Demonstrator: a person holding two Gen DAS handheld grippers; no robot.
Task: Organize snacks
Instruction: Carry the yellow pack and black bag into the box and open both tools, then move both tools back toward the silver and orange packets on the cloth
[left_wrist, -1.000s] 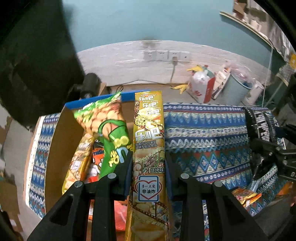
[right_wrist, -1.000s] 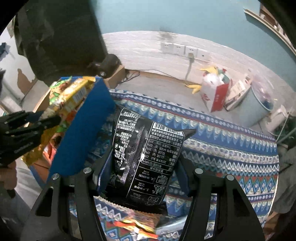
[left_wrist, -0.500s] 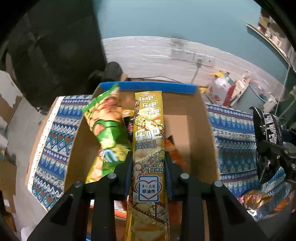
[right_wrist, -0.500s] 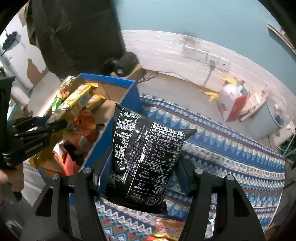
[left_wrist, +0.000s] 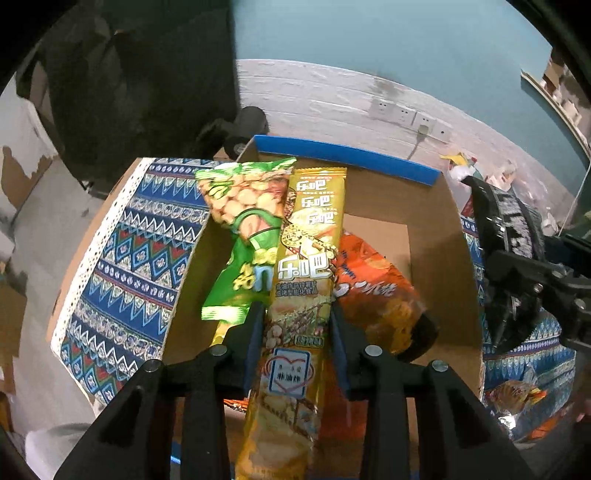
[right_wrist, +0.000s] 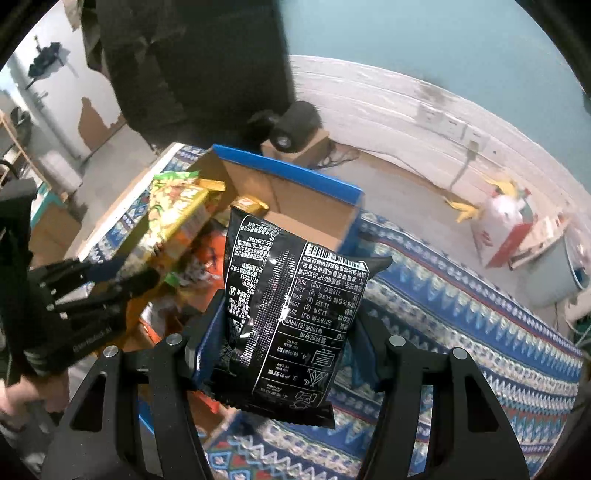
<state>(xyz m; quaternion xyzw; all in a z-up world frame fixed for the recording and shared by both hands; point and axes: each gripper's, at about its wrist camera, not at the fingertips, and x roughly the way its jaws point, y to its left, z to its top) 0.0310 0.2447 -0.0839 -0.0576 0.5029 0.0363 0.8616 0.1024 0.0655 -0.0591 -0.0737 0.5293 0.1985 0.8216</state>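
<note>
Teal wall above and whitewashed brick below, with a row of sockets (left_wrist: 410, 116), close off the back of the left wrist view. Below them a patterned blue cloth (left_wrist: 122, 266) covers the surface, and on it stands an open cardboard box (left_wrist: 458, 266) with a blue rim. The left gripper (left_wrist: 297, 325) hangs over the box, its jaws opening, with a long yellow snack packet (left_wrist: 306, 273) upright between them; the blue pads lie close along the packet's sides, and whether they press it cannot be told. A green snack bag (left_wrist: 243, 229) leans just beside the packet on its left, and an orange snack bag (left_wrist: 376, 291) lies in the box on its right. At the right edge the right gripper (left_wrist: 517, 280) shows as a dark frame carrying a black bag.

From the right wrist, the same cloth (right_wrist: 461, 314) runs across the surface and the box (right_wrist: 295, 184) sits to the left. The right gripper (right_wrist: 284, 332) pinches a black snack bag (right_wrist: 291, 317), printed back facing the camera, at the box's near right wall. Further left, the left gripper (right_wrist: 122, 273) holds the yellow packet (right_wrist: 177, 221) over the box.
</note>
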